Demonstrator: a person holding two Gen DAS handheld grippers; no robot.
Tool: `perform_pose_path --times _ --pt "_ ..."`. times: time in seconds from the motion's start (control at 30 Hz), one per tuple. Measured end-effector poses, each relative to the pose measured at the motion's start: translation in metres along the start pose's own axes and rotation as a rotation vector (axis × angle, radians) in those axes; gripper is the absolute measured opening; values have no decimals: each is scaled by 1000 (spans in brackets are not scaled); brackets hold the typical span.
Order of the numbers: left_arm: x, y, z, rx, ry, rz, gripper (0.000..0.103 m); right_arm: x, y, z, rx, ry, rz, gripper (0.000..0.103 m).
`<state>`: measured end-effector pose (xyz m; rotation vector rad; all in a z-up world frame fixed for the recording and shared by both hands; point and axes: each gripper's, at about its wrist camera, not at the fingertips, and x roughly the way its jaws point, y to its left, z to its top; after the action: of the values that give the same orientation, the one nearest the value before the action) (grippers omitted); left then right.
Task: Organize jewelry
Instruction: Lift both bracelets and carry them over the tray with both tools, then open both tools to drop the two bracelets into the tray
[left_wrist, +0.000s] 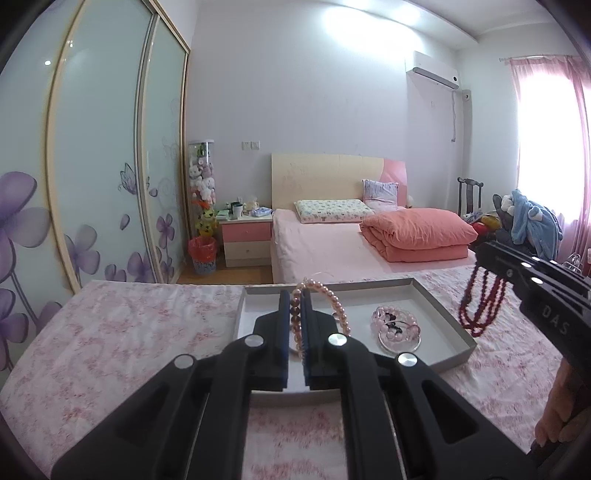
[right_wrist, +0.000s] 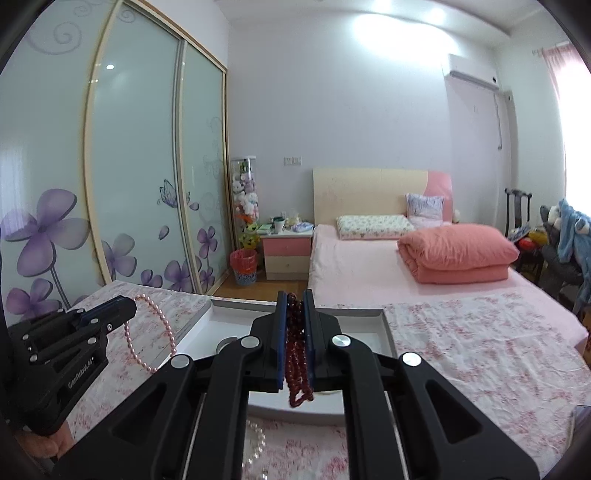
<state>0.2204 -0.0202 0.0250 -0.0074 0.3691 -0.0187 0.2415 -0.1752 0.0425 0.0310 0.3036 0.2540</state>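
My left gripper (left_wrist: 295, 295) is shut on a pink pearl bracelet (left_wrist: 340, 306) and holds it above the shallow grey tray (left_wrist: 443, 314). The bracelet (right_wrist: 147, 332) also shows hanging from the left gripper (right_wrist: 125, 308) in the right wrist view. My right gripper (right_wrist: 294, 295) is shut on a dark red bead necklace (right_wrist: 295, 365) that dangles in loops over the tray (right_wrist: 384, 328). In the left wrist view the necklace (left_wrist: 480, 302) hangs from the right gripper (left_wrist: 484, 251) just right of the tray. A pale pink bead bracelet (left_wrist: 397, 326) lies in the tray on a silver bangle (left_wrist: 400, 345).
The tray sits on a pink floral cloth (left_wrist: 122, 332) over the table. A white pearl strand (right_wrist: 256, 448) lies on the cloth near me. Beyond are a bed (left_wrist: 332, 243), a nightstand (left_wrist: 245, 236), a wardrobe (left_wrist: 92, 166) at left and a chair with clothes (left_wrist: 528, 221) at right.
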Motion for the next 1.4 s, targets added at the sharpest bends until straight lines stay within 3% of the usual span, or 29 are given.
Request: perform_pose_path --times 0.47,0.97,1.0,1.07,1.1,1.4 --pt "98 -2 0 -7 111 -20 7 101 -17 -10 59 157 21 9" --pt "137 -13 -6 11 171 -42 8 133 -25 -21 89 235 -2 10" --pt "138 -13 -7 7 179 -46 12 134 -26 -22 94 243 3 12" --pt "141 -10 -8 -4 187 -48 23 136 -26 -24 101 261 9 30" --pt "141 -9 -8 -11 186 -46 27 136 -27 -24 106 263 7 46" --pt "137 7 -6 -45 200 -30 27 124 -35 -25 117 256 -1 48"
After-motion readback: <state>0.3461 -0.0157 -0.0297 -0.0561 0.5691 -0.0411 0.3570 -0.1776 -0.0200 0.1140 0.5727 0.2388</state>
